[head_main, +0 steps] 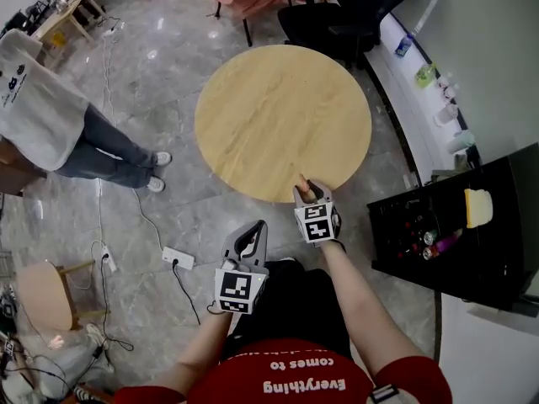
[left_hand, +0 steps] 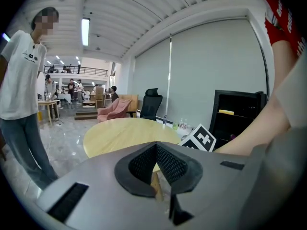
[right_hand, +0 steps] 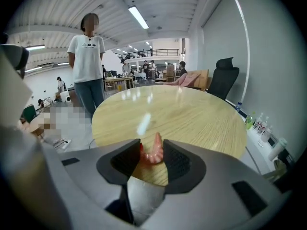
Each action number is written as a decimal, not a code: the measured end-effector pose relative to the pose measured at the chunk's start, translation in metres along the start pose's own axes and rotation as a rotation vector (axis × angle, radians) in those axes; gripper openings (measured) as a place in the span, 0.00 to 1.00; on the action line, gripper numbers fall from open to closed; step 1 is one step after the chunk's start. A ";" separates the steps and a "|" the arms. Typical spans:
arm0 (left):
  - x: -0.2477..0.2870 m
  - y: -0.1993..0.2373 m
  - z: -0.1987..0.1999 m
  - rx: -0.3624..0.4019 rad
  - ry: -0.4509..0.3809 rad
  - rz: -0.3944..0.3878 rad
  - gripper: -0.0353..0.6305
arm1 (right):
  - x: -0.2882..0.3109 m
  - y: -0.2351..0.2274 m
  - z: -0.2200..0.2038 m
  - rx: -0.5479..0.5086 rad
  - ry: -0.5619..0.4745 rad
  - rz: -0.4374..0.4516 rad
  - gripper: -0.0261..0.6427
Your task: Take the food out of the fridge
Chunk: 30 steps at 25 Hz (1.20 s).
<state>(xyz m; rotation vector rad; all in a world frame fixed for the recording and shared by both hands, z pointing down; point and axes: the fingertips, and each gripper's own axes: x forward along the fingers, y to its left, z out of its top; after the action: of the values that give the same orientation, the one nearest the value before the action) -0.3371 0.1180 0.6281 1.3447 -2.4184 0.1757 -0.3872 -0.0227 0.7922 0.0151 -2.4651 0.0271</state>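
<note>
left tool: jaws together, empty | right tool: jaws clamped on a pink shrimp, tail poking past its tips | round wooden desk: just ahead of both tools | black fridge: off to right tool's right

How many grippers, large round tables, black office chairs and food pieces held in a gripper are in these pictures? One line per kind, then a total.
grippers: 2 (left gripper, right gripper)
large round table: 1
black office chair: 1
pink food piece, between the right gripper's jaws: 1
total: 5
</note>
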 end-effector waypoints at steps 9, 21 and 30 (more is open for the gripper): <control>0.000 -0.004 0.019 -0.029 -0.022 -0.016 0.06 | -0.012 0.003 0.013 0.039 -0.019 0.026 0.27; -0.016 -0.010 0.094 0.022 0.020 -0.035 0.06 | -0.098 0.021 0.055 0.144 -0.009 0.062 0.06; -0.012 -0.016 0.102 0.043 0.022 -0.058 0.06 | -0.135 0.021 0.071 0.197 -0.033 0.101 0.06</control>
<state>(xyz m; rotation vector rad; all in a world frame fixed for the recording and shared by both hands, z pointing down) -0.3442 0.0907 0.5276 1.4222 -2.3671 0.2275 -0.3269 -0.0030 0.6518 -0.0235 -2.4848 0.3152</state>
